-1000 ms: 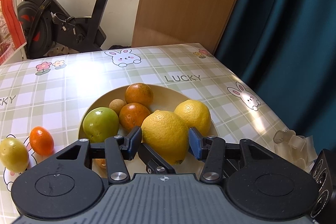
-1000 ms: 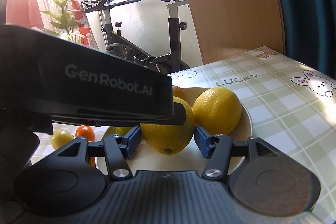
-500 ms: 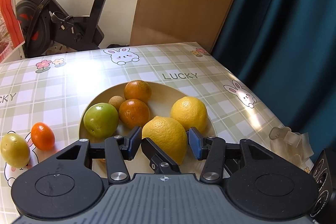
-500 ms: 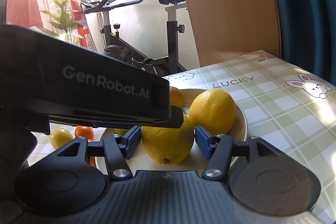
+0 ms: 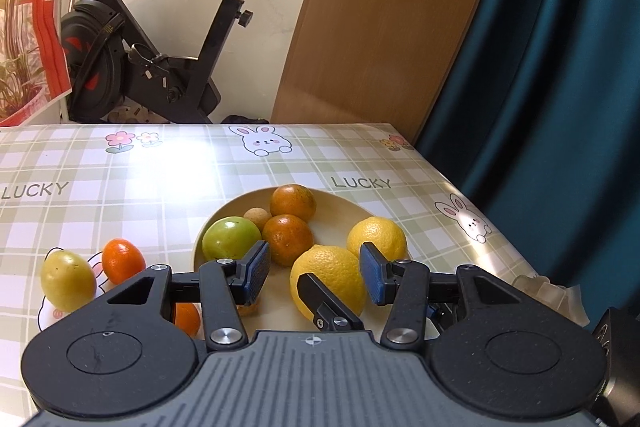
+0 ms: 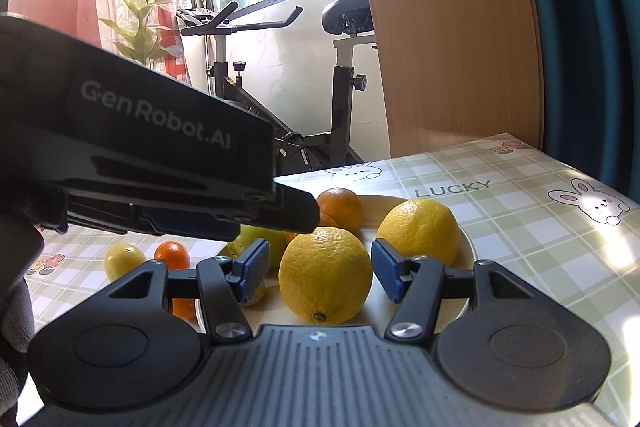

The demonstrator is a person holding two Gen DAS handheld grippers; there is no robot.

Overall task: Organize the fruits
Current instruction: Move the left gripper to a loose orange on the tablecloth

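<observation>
A cream plate point(image 5: 340, 211) holds two lemons point(image 5: 330, 279), two oranges point(image 5: 287, 238), a green apple point(image 5: 230, 237) and a small brown fruit point(image 5: 256, 217). My left gripper point(image 5: 314, 273) is open and empty above the plate's near side. My right gripper point(image 6: 318, 273) is open, its pads either side of the near lemon point(image 6: 325, 275) without touching it. One right finger shows in the left wrist view point(image 5: 326, 301) in front of that lemon. On the table left of the plate lie a yellow-green fruit point(image 5: 68, 281) and small oranges point(image 5: 122, 261).
The table has a green checked cloth point(image 5: 120, 179) with rabbits. Crumpled clear plastic point(image 5: 548, 293) lies at the right edge. An exercise bike point(image 5: 160, 67), a wooden panel point(image 5: 380, 27) and a teal curtain point(image 5: 560, 67) stand behind the table.
Both grippers have drawn back and up from the plate. The near lemon, earlier close between the right pads, now rests free on the plate.
</observation>
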